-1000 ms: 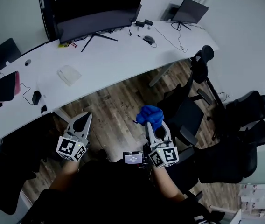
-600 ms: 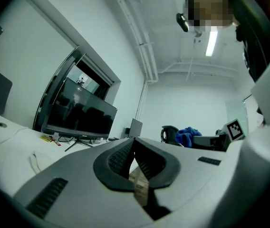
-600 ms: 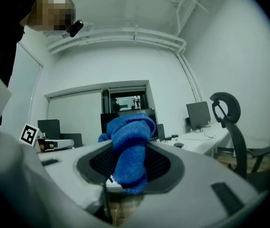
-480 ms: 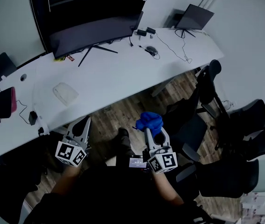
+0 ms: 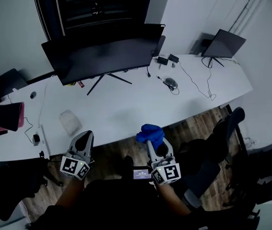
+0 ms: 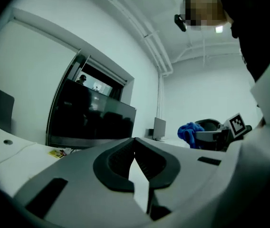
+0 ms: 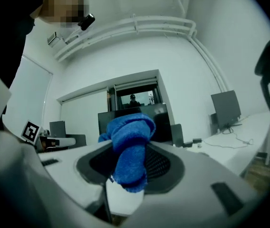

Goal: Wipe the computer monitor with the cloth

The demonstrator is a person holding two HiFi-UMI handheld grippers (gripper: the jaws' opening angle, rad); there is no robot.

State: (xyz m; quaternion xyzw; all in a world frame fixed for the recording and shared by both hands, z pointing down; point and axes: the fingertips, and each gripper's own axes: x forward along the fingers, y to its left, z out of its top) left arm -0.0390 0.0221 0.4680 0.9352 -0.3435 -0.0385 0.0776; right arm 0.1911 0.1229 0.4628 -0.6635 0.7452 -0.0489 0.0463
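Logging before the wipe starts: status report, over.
Left gripper shut, empty. Right gripper shut on crumpled blue cloth. Wide black curved monitor untouched, across the white desk. No obstacle seen between.

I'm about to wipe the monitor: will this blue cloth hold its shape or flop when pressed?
Probably floppy: the cloth bunches in soft folds above the right gripper that pinches it. Likely light: the bunch stands up without drooping.

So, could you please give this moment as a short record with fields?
monitor: large black curved computer monitor, standing on the long white desk, not yet touched
cloth: crumpled blue cloth, clamped in right hand-held gripper
left hand-held gripper: shut, empty
position: both grippers near the desk's front edge, away from monitor
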